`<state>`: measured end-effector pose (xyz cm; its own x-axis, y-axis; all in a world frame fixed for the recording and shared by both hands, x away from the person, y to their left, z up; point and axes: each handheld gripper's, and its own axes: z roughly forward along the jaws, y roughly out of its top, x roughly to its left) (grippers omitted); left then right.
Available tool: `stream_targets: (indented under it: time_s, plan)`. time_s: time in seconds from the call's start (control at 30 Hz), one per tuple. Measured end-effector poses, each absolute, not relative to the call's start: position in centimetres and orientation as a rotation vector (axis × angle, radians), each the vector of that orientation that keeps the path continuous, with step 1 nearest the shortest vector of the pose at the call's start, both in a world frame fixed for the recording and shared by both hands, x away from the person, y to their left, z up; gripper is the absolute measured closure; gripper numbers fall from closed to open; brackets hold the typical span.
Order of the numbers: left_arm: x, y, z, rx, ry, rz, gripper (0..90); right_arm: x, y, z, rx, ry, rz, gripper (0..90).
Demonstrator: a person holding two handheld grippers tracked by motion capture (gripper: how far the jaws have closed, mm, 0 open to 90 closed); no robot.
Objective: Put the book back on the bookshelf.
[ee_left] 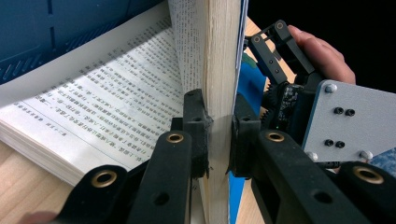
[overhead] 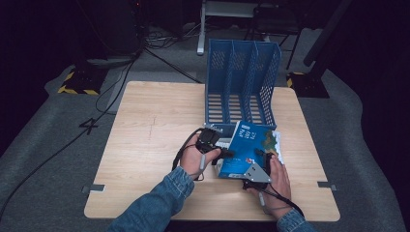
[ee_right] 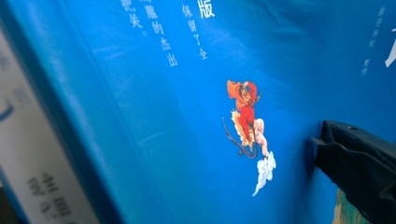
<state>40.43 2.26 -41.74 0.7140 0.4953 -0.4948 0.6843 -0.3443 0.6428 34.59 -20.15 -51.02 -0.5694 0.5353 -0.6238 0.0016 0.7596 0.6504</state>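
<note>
Left tongs [ee_left: 218, 140] are clenched on a thick block of pages and the cover of the blue book [overhead: 249, 147], lifted upright off the open pages below. Right tongs [overhead: 263, 157] press one jaw against the blue cover; whether they grip it I cannot tell. Both meet at the book, which lies near the desk's [overhead: 145, 145] front edge, right of centre, just before the blue file rack [overhead: 241, 82] at the far edge.

Blue-covered book [overhead: 249, 147] partly open, cover block raised; lies on table, apparently touching blue file rack [overhead: 241, 84].
</note>
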Motion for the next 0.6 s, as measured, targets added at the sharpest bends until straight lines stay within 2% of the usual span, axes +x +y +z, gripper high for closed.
stream_targets:
  time_s: [0.27,0.4,0.5,0.6]
  plan:
    - [40.9,2.6,-42.4,1.975,0.936,-0.240,79.5,35.0,-19.8,-51.1,0.409,2.062,0.771,0.0]
    - [41.4,3.2,-43.0,1.917,0.972,-0.310,79.1,35.1,-19.2,-50.9,0.398,2.069,0.731,0.2]
    - [41.4,3.2,-43.3,1.895,0.981,-0.323,74.9,35.1,-19.2,-50.9,0.403,2.069,0.725,1.2]
    - [41.5,3.3,-43.5,1.890,0.982,-0.320,70.4,34.9,-18.9,-50.7,0.378,2.077,0.689,7.3]
